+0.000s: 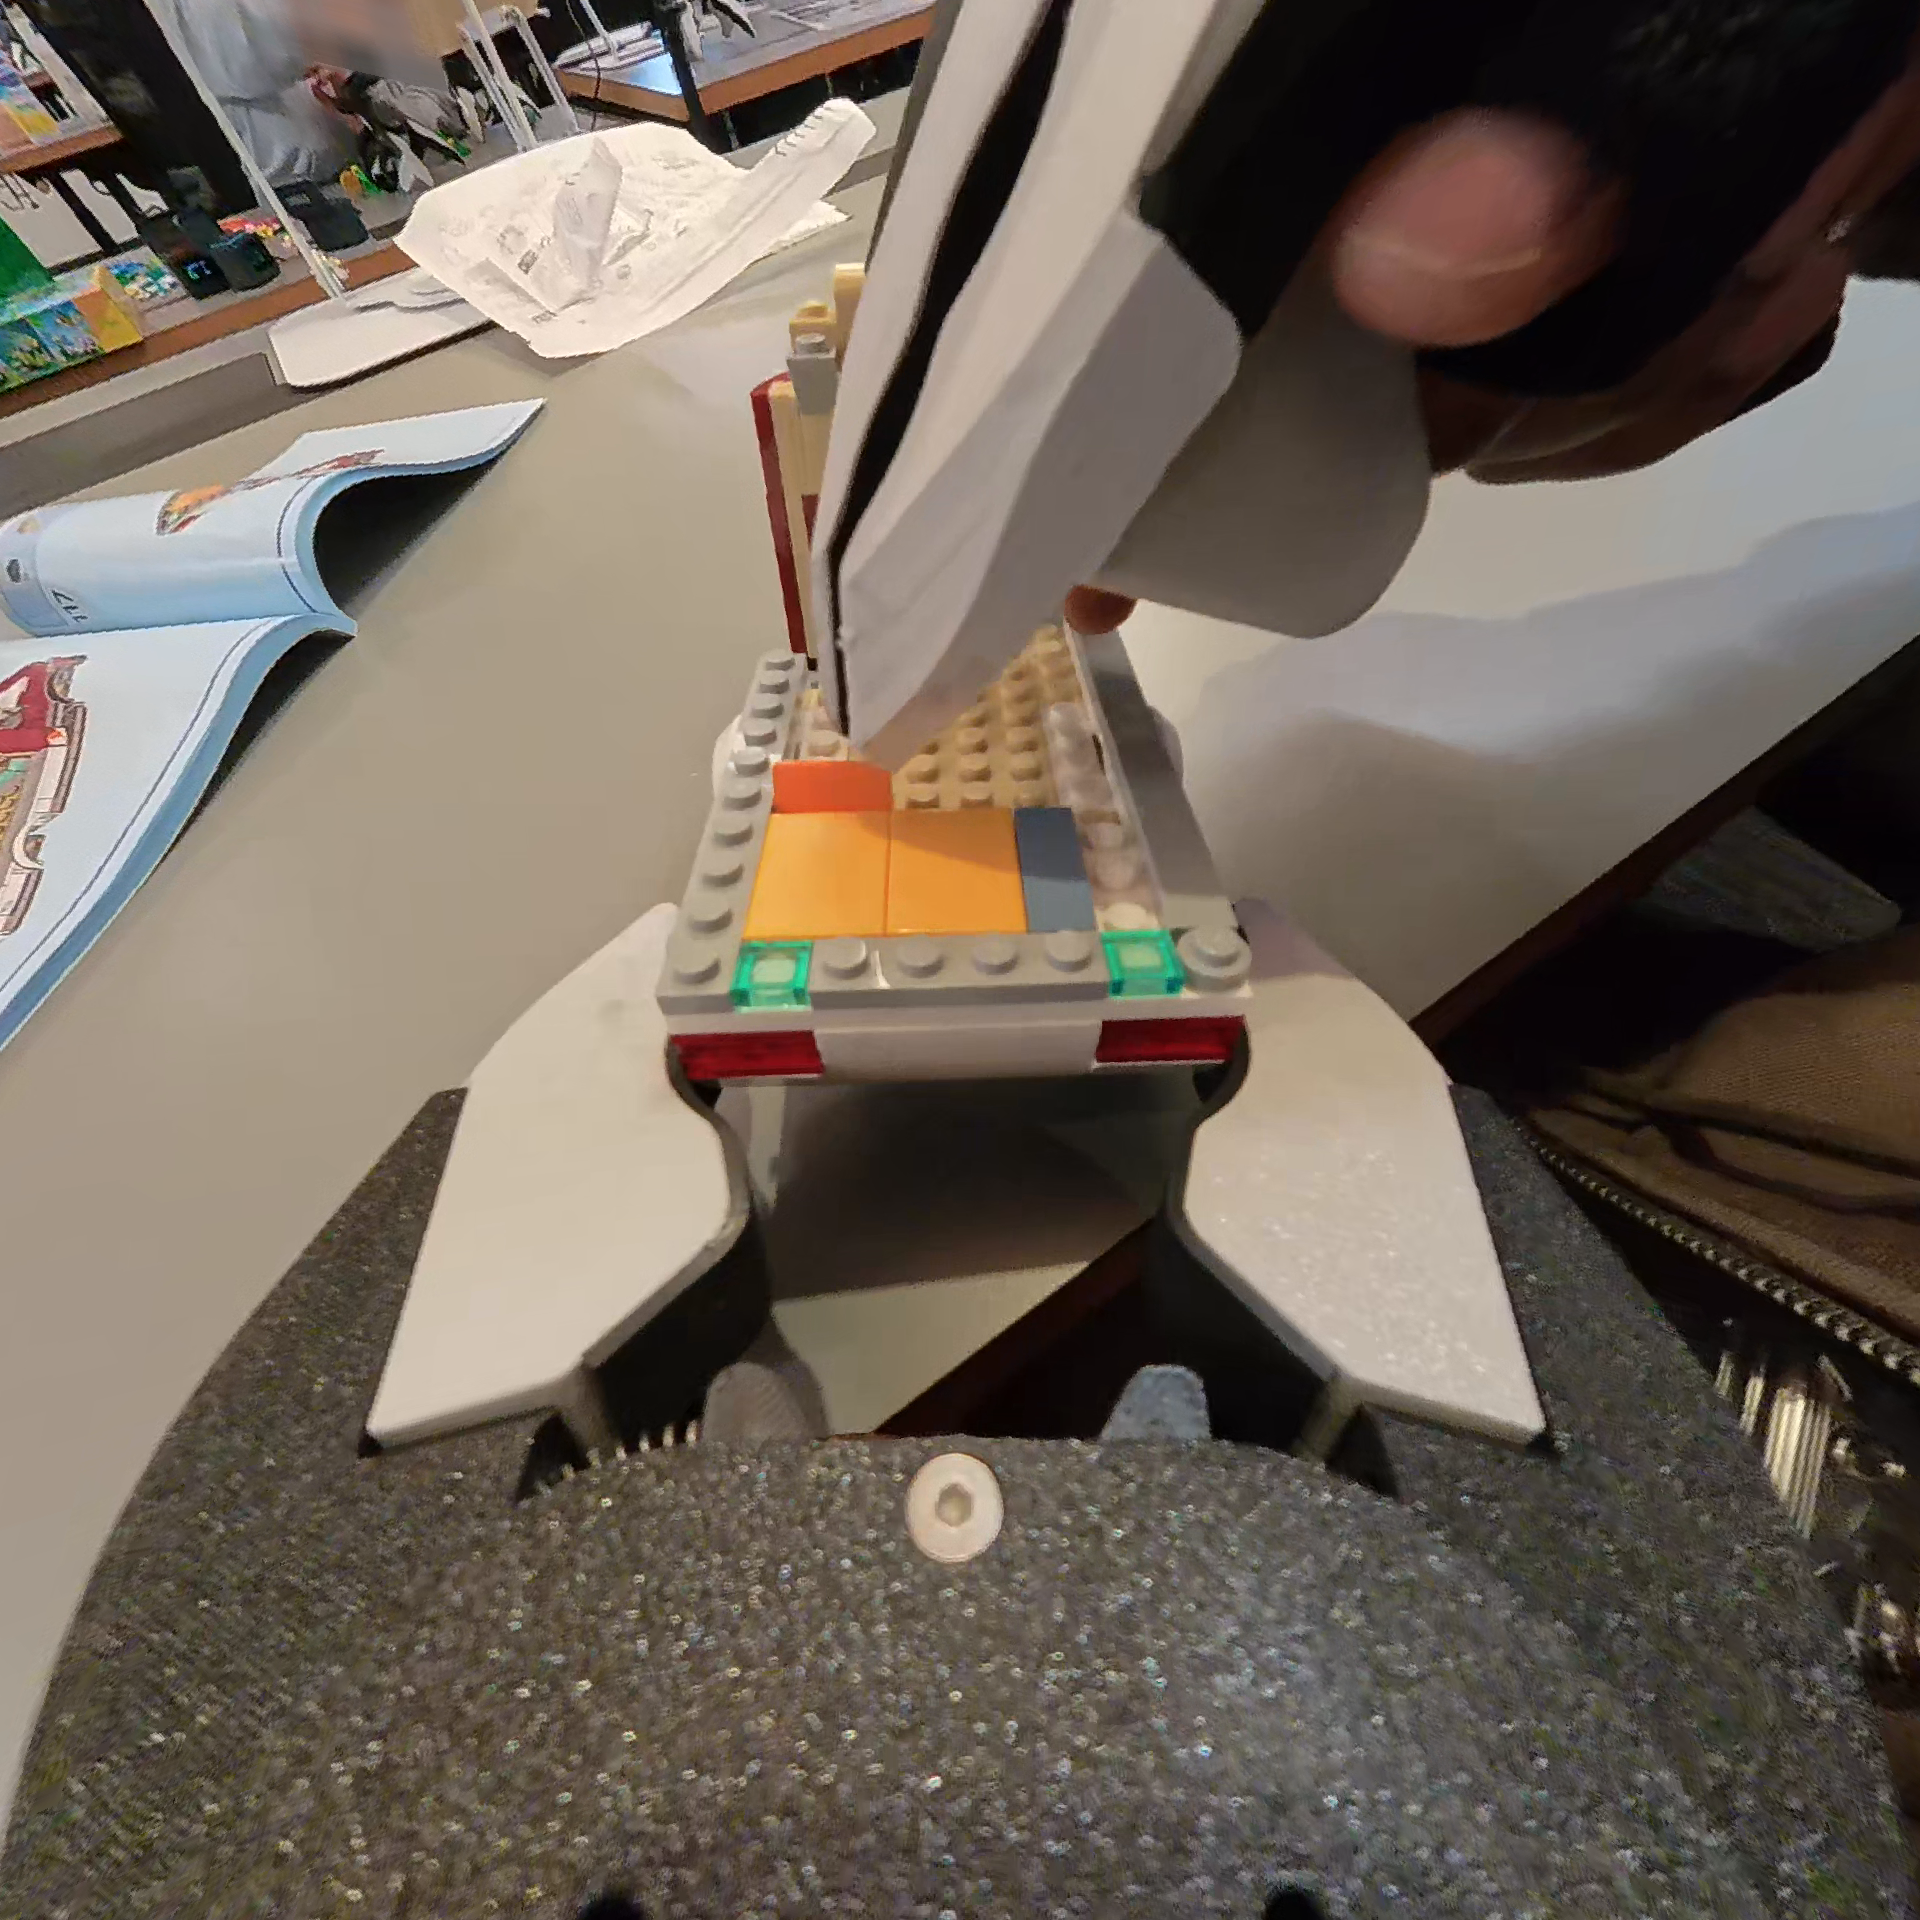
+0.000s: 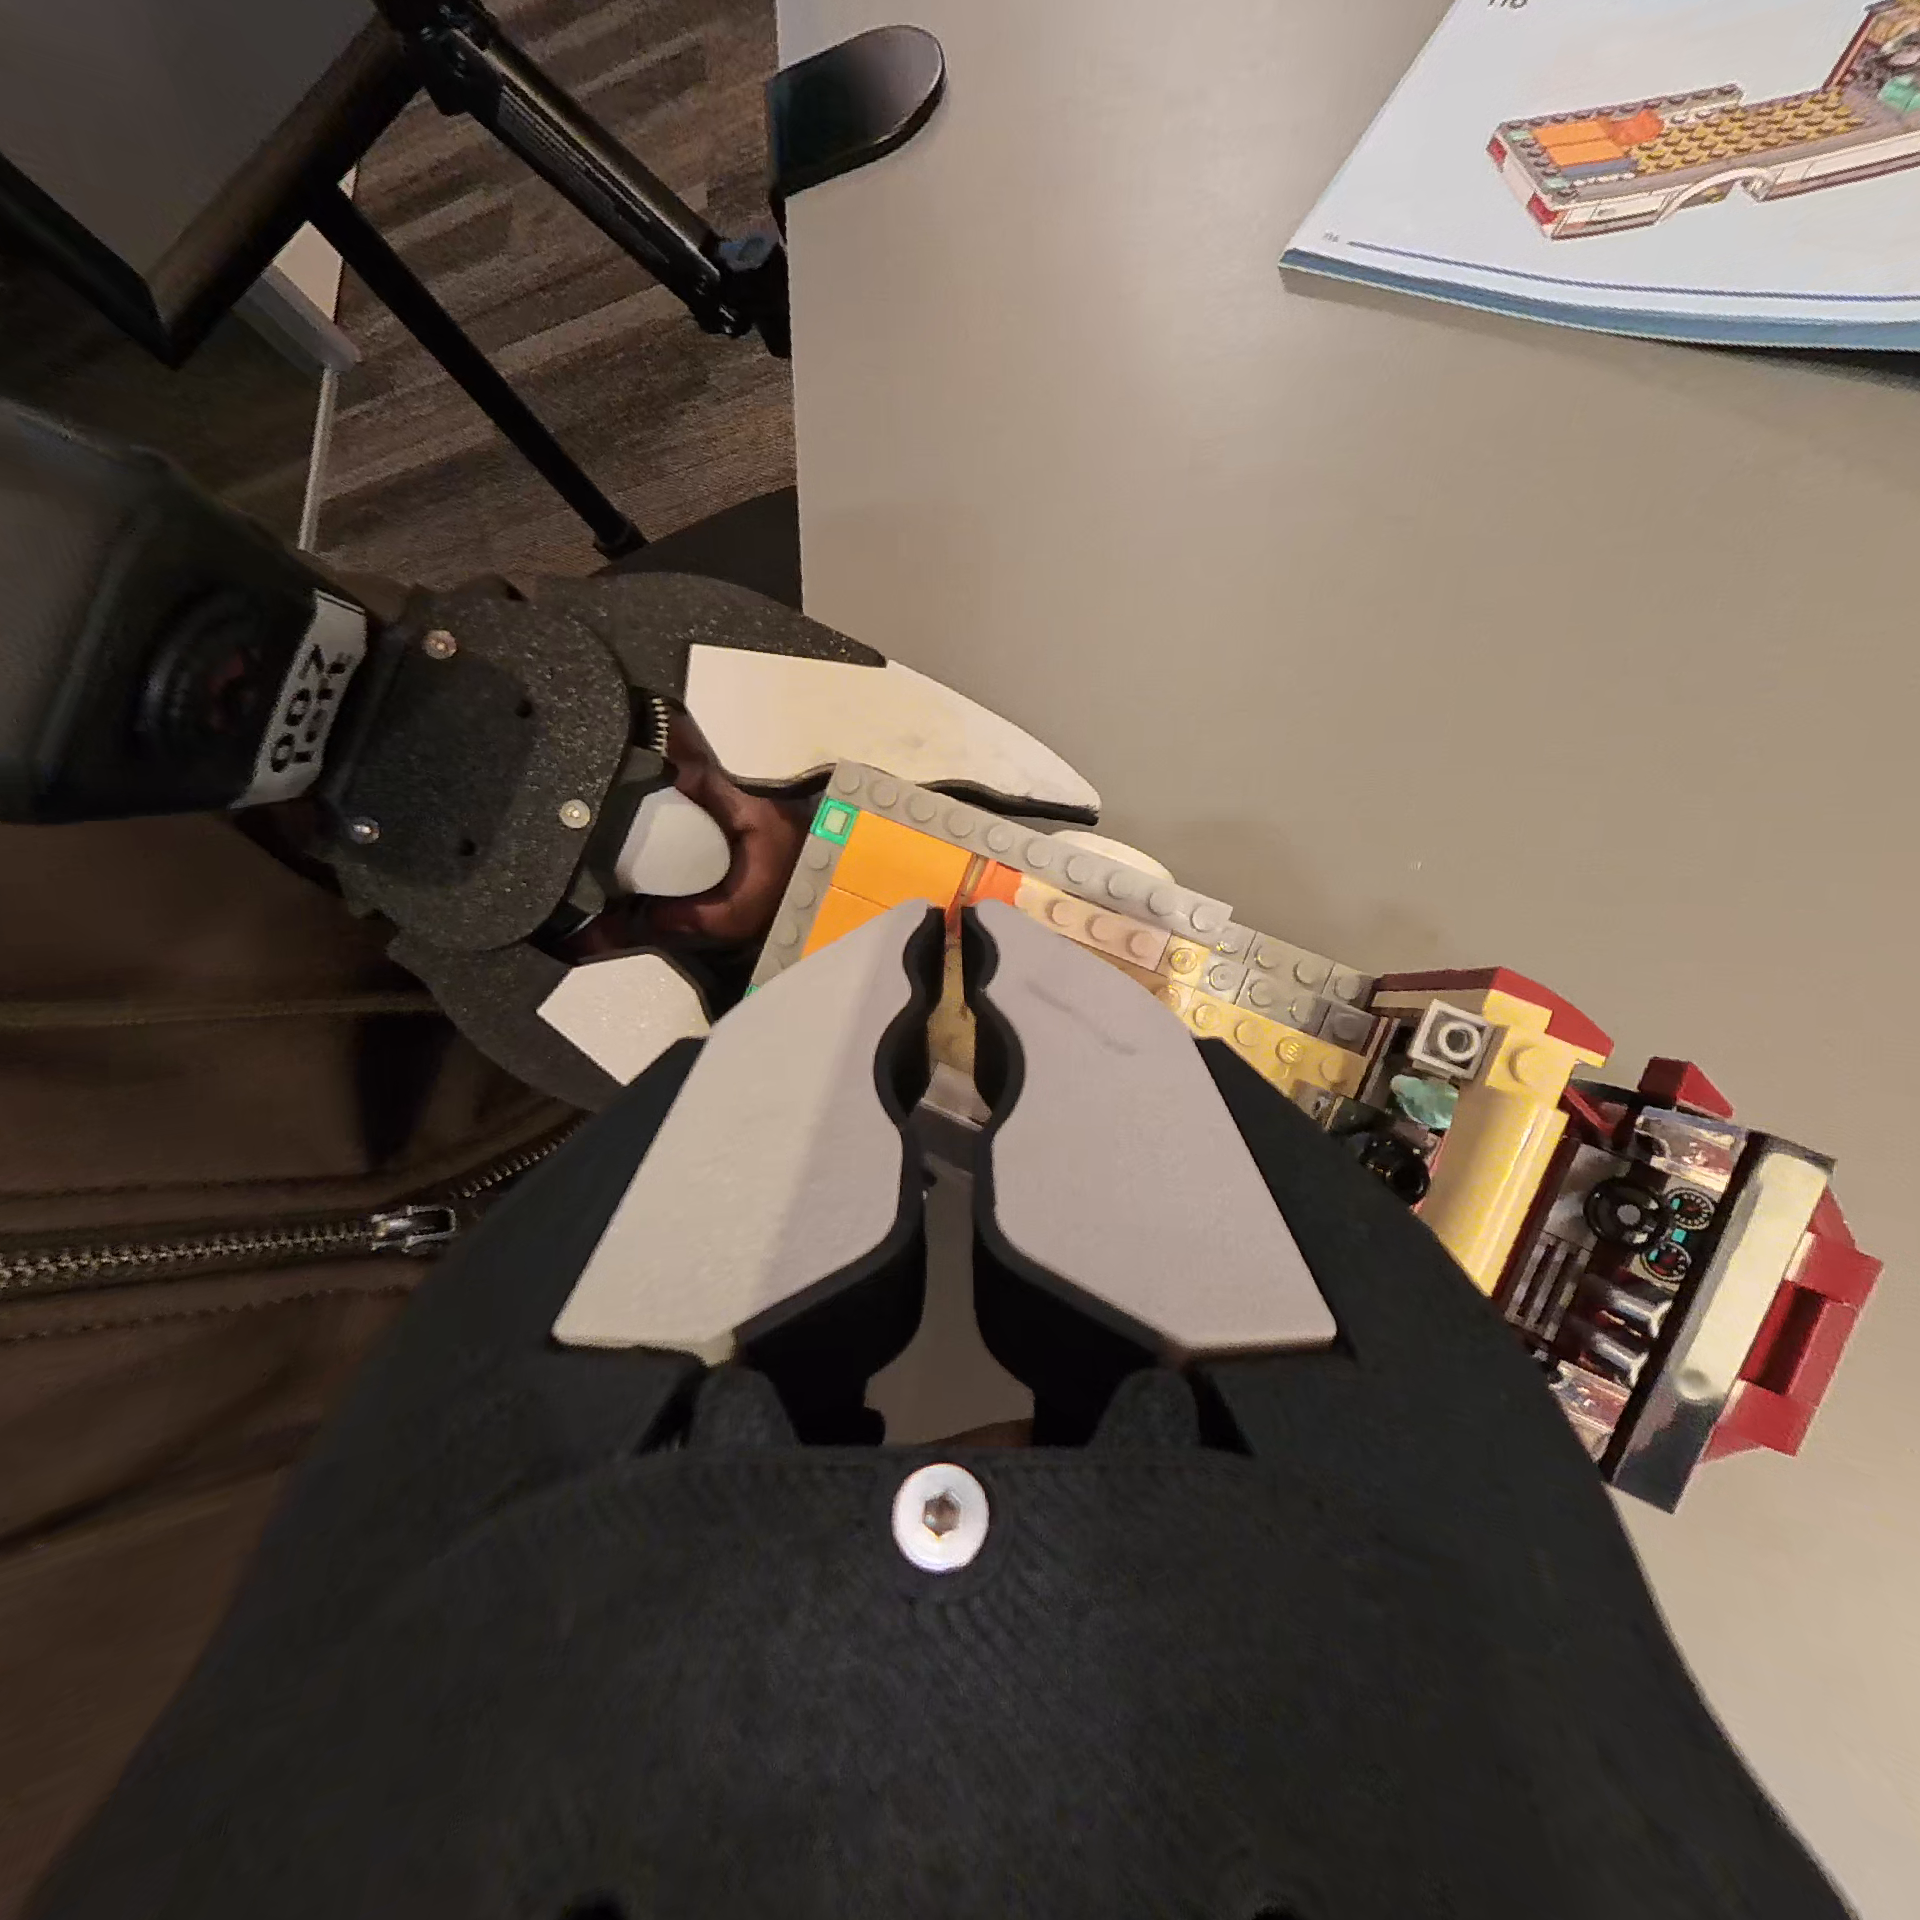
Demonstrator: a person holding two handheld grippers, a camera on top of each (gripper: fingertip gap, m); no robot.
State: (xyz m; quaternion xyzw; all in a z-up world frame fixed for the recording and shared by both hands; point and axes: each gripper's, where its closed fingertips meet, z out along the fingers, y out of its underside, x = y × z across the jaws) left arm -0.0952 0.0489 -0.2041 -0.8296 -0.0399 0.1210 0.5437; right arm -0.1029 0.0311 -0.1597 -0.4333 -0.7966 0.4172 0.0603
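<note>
A toy-brick vehicle model (image 1: 935,862) with a grey studded rim, orange tiles (image 1: 883,873) and tan studs sits between my left gripper's (image 1: 956,997) fingers, which press on its two sides at the rear end. The right wrist view shows the same model (image 2: 1299,997) lying along the table, with the left gripper's fingers (image 2: 894,717) flanking its rear. My right gripper (image 2: 943,920) is shut. Its tips point down onto the model's deck beside a dark orange piece (image 2: 1000,883). In the left wrist view the right gripper (image 1: 847,717) comes down from above, just behind that orange piece (image 1: 831,787).
An open light-blue instruction booklet (image 1: 156,582) lies on the grey table (image 2: 1351,520), also in the right wrist view (image 2: 1662,208). Crumpled printed sheets (image 1: 623,229) lie farther back. A brown zipped garment (image 2: 208,1247) and black stand legs (image 2: 571,156) are off the table's edge. Tip to tip, the grippers are about 4 cm apart.
</note>
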